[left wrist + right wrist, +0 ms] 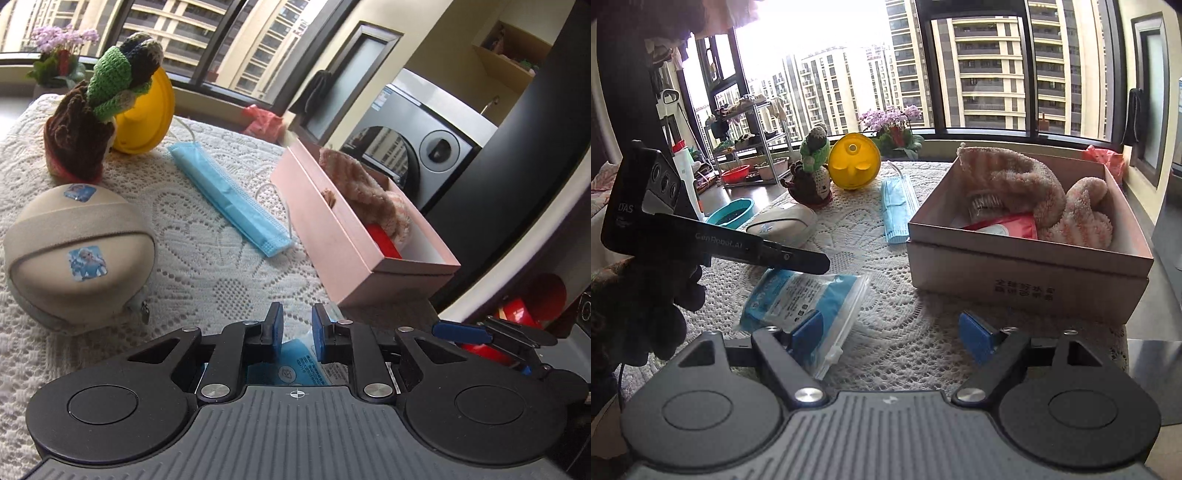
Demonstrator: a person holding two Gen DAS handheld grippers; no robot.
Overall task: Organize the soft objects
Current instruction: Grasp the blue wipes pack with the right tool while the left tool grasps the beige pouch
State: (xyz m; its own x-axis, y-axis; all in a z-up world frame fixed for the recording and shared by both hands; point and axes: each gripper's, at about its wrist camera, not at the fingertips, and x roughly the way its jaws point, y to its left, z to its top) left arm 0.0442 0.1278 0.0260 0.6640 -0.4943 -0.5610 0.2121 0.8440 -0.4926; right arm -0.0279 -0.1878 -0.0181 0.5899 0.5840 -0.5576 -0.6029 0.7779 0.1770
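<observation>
Plainly found the left gripper [297, 332] with its blue pads a narrow gap apart, clamped on nothing. Saw the plastic packet of blue masks [299, 365] lying flat on the lace tablecloth [203, 266] directly beneath those fingers. Noted a loose blue face mask [236, 199] ahead of it, and the pink box [332, 236] ahead and to its right, just beside the mask. Spotted a beige zip case [77, 251] to its left, with a crochet doll [92, 122] and a yellow ball [147, 110] farther ahead on that side, touching each other.

Found the right gripper [890, 332] spread wide, holding nothing. Saw the packet [805, 299] ahead to its left, one zip corner passing behind its left pad. Noted the box [1027, 266] ahead to its right, with a fluffy pink cloth [1034, 192] and a red pouch [1008, 225] inside.
</observation>
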